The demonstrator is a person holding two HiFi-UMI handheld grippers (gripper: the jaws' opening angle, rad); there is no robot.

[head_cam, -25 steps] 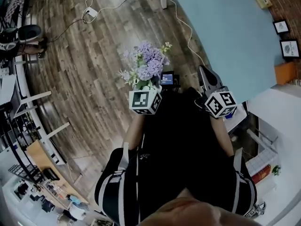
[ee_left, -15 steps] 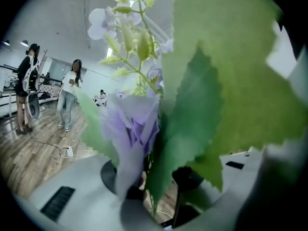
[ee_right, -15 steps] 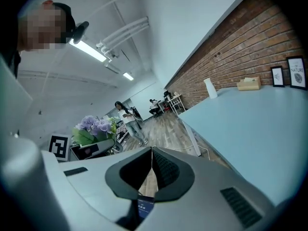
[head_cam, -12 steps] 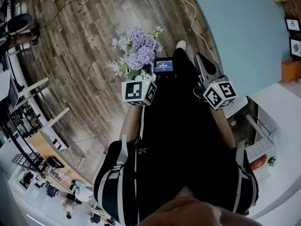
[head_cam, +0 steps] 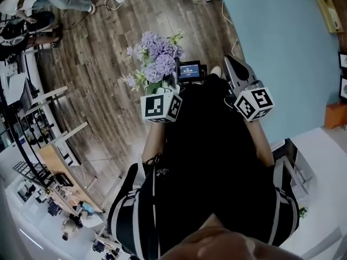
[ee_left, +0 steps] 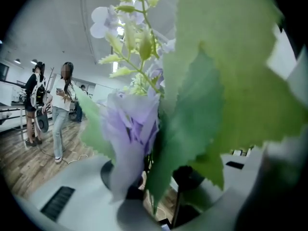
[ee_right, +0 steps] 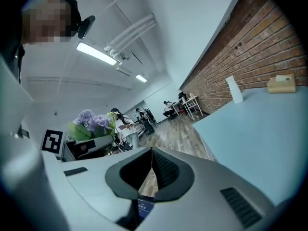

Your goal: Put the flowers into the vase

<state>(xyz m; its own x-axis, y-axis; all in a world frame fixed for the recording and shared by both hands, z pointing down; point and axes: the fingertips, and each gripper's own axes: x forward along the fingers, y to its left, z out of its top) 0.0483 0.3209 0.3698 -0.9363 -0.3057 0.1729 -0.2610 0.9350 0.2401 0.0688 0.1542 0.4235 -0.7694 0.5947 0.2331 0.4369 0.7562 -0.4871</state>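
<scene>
A bunch of purple flowers (head_cam: 154, 58) with green leaves stands out in front of my left gripper (head_cam: 164, 84), which is shut on its stems. In the left gripper view the blooms and leaves (ee_left: 132, 129) fill the picture and hide most of the jaws of the left gripper (ee_left: 154, 182). My right gripper (head_cam: 232, 64) is carried beside it at the same height, shut, with nothing between its jaws. The right gripper view shows the right gripper (ee_right: 152, 152) with its pads meeting, and the flowers (ee_right: 91, 121) off to its left. No vase shows in any view.
I am standing over a wooden floor (head_cam: 103, 85) with a white cable (head_cam: 225, 15). A pale blue surface (head_cam: 282, 42) runs along the right, a white counter (head_cam: 325, 161) sits at the lower right, and shelving (head_cam: 38, 145) lines the left. People (ee_left: 60, 109) stand further off.
The floor and furniture have slid across the head view while both grippers keep their place in front of the body. The bunch stays in the left gripper.
</scene>
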